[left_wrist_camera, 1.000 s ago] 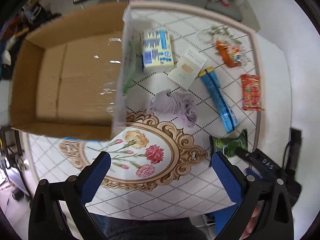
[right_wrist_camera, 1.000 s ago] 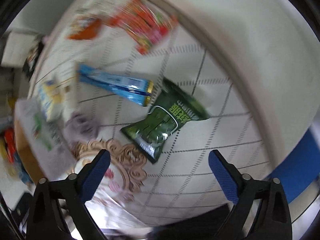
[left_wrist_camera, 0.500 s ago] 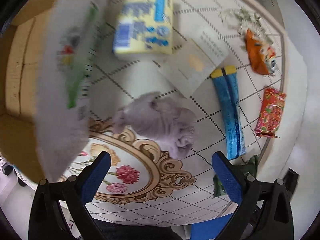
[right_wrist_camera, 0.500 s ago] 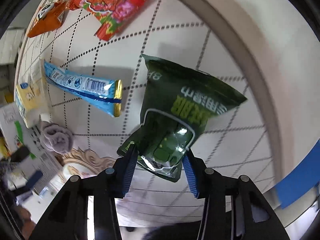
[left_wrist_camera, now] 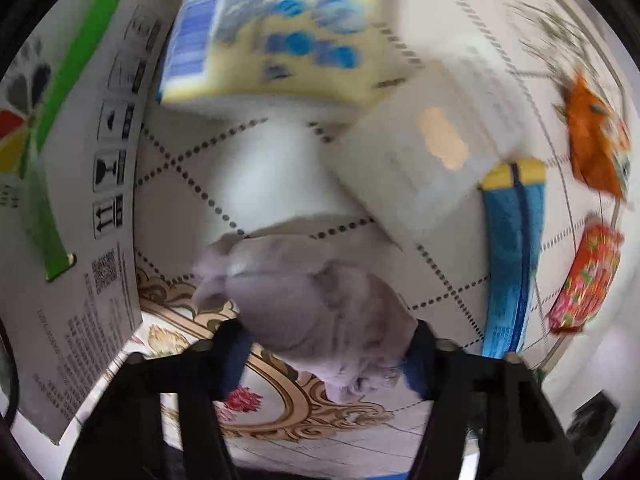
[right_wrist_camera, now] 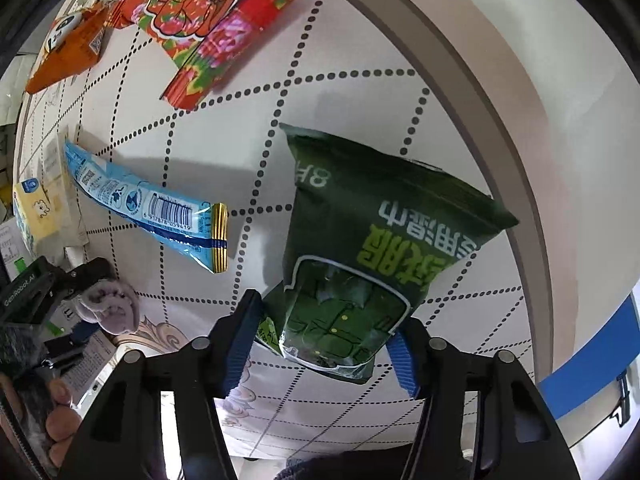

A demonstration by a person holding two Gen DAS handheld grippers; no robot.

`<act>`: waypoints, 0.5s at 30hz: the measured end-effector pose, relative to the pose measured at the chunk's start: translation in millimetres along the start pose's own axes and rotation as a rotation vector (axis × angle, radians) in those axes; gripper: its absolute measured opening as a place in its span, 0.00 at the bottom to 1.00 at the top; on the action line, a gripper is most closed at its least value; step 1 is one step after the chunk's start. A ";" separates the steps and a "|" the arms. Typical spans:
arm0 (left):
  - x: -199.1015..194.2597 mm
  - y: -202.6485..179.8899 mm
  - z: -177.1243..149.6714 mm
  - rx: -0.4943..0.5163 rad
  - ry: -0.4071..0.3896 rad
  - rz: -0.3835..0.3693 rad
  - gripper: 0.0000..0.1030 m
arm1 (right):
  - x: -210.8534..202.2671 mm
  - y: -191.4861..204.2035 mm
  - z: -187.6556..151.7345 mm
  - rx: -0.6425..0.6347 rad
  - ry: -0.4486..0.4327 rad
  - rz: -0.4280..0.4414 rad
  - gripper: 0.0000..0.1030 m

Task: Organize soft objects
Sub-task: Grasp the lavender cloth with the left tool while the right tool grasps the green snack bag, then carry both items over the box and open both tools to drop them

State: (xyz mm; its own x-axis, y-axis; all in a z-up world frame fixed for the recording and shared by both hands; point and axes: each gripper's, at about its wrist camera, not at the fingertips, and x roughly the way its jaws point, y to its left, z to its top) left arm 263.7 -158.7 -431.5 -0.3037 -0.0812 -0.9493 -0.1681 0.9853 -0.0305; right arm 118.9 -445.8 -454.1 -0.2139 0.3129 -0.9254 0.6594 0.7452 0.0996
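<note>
The lilac cloth (left_wrist_camera: 320,312) is a soft, crumpled bundle, pale purple with fuzzy folds, lying on the desk (left_wrist_camera: 264,184) at the edge of the gold floral medallion (left_wrist_camera: 288,412) printed on the covering. The left gripper (left_wrist_camera: 326,354) has its jaws closed in on this bundle: they have just been closing, and the blue pads now press it from both sides (the picture is blurred, but the cloth bulges between them). From the right wrist view the same bundle (right_wrist_camera: 110,306) shows pinched in that gripper's black fingers, a hand (right_wrist_camera: 56,420) behind it.

The green packet (right_wrist_camera: 372,256) is a dark, glossy pouch with pale green lettering and a clear window. The right gripper (right_wrist_camera: 324,346) pinches its lower end between blue pads, jaws partly closed around it; the rest of the pouch rests on the desk.

The desk carries a white cover with dotted diamond lines and a beige rim (right_wrist_camera: 500,128). Beyond the cloth lie a yellow-and-blue pack (left_wrist_camera: 276,36), a white card (left_wrist_camera: 424,160), a long blue sachet (left_wrist_camera: 512,256), an orange packet (left_wrist_camera: 596,148) and a red flowered packet (left_wrist_camera: 584,284). A white box flap (left_wrist_camera: 80,208) with printed handling symbols and a green stripe stands at the left.
</note>
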 end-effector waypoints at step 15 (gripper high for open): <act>-92.6 -27.4 -110.2 0.452 -0.260 0.031 0.45 | -57.1 35.3 -55.2 -0.294 -0.080 0.022 0.39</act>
State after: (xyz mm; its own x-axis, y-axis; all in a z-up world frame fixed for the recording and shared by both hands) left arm 193.1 -194.8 -308.3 -0.0493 -0.0671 -0.9965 0.2762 0.9579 -0.0781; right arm 114.6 -404.9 -377.6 -0.1369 0.2928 -0.9463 0.4239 0.8807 0.2112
